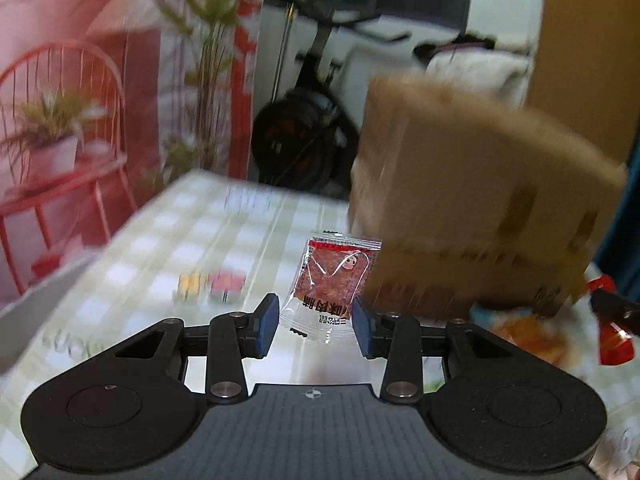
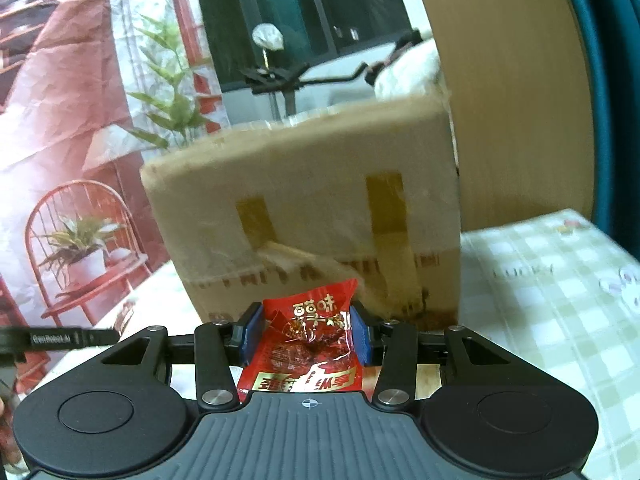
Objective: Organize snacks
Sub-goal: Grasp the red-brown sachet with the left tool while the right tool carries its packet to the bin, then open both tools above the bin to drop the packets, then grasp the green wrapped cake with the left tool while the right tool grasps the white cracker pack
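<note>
While both our jaws grip packets, the left gripper [image 1: 314, 326] holds a clear snack packet [image 1: 330, 286] upright, and the right gripper [image 2: 306, 338] clamps a red packet [image 2: 310, 336]; the cardboard box [image 2: 312, 208] stands just ahead.

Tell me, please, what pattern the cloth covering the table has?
Pale green-and-white checked tablecloth, clearest in the right wrist view.

Clear packet [image 1: 330, 288] w/ dark red-brown filling, red strip at top, black lettering. Red foil packet [image 2: 308, 340] w/ gold and white lettering. Cardboard box [image 2: 312, 216] is tan w/ yellowish tape strips and a band of dark red print. Tablecloth [image 2: 540, 280] is pale green and white check. Gripper pads [image 1: 267, 326] blue, bodies black. Backdrop [image 1: 72, 92] pink-red w/ a red chair and green plants.
</note>
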Motion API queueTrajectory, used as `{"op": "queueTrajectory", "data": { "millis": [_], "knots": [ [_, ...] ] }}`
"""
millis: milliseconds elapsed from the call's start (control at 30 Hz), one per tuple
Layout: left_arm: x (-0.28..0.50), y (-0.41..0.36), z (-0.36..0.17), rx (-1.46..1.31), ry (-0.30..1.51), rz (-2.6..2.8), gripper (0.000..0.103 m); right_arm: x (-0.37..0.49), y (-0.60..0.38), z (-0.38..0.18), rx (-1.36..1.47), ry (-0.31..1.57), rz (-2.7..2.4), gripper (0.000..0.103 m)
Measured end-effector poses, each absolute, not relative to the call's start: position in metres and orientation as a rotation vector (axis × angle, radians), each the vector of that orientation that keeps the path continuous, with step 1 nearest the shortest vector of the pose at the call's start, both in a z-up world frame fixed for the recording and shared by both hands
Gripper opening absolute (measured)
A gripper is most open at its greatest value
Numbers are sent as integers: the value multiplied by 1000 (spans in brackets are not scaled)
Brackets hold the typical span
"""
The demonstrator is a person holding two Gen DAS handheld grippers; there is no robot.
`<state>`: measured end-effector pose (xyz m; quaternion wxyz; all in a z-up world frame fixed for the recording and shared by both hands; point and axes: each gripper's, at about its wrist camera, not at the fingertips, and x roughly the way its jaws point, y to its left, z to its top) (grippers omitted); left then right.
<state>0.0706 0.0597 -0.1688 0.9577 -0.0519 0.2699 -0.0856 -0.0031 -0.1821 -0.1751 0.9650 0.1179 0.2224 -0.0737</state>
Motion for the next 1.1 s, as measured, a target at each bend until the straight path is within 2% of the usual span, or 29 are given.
{"op": "queueTrajectory", "data": {
  "millis": [267, 467, 600, 667, 700, 767, 800, 1100],
  "knots": [
    [95, 30, -89, -78, 335, -272, 42, 25, -199, -105, 182, 276, -126, 42],
    [145, -10, -55, -68, 276, -336, 43, 76, -235, -69, 141, 215, -169, 42],
    [187, -38, -57, -70, 333, -355, 43, 111, -256, -67, 157, 253, -202, 43],
    [205, -47, -64, -62, 375, -365, 47, 125, -264, -71, 173, 283, -217, 44],
    [214, -49, -69, -73, 401, -378, 51, 131, -265, -75, 179, 300, -219, 48],
    [229, -53, -81, -105, 465, -399, 51, 138, -267, -82, 183, 337, -217, 59],
    [235, -49, -86, -117, 486, -399, 53, 138, -265, -85, 177, 347, -218, 59],
    [200, -18, -81, -101, 423, -422, 59, 96, -258, -80, 184, 334, -177, 62]
  ]
}}
